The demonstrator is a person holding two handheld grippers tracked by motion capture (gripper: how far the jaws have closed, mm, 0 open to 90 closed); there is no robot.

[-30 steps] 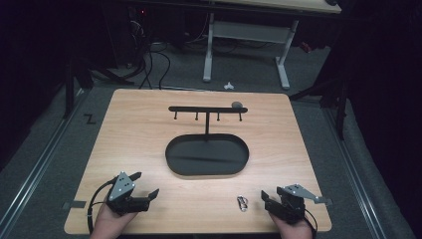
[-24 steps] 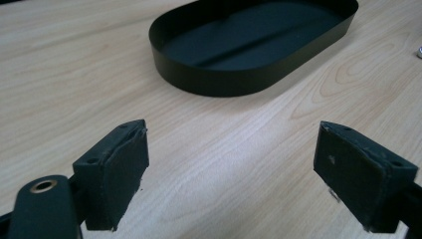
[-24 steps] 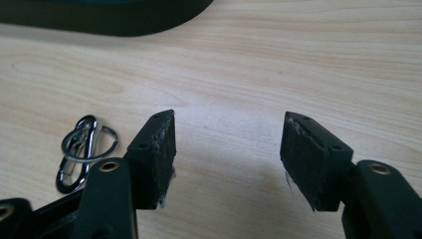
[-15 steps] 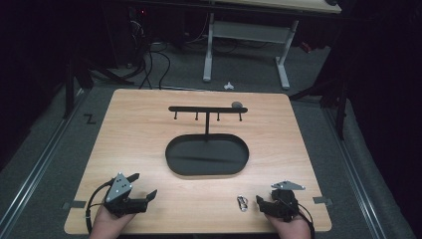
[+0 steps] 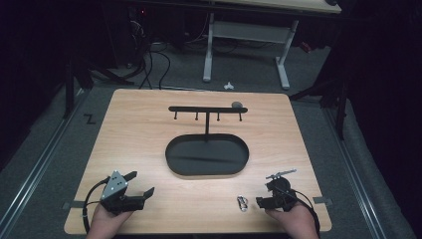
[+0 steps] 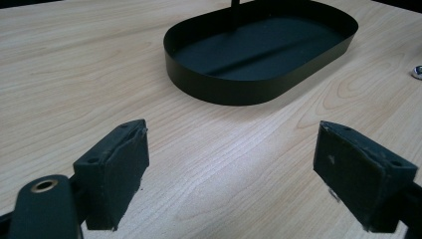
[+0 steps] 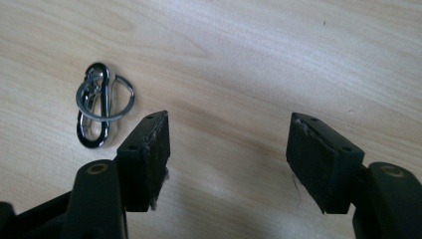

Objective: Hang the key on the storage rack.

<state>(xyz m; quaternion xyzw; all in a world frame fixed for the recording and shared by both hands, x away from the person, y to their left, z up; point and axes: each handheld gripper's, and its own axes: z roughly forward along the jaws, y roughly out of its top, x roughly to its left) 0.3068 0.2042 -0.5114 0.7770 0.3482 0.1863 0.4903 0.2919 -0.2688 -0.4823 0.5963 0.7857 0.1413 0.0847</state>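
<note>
Silver metal carabiner keyring (image 7: 101, 104) lies just left of right gripper (image 7: 228, 159); both grippers' jaws wide apart, empty; left gripper (image 6: 234, 172) faces black oval metal tray (image 6: 259, 50).

The small grey thing (image 5: 237, 105) on the rack's bar (image 5: 207, 109) is too small to identify.

In the high view the bench (image 5: 149, 134) is evenly lit from above while the room around it falls to near black, and the picture is soft and grainy. The gripper views are brighter: pale glare at centre, fingers (image 7: 149, 159) blurred along the lower edge, faint shadows beneath.
</note>
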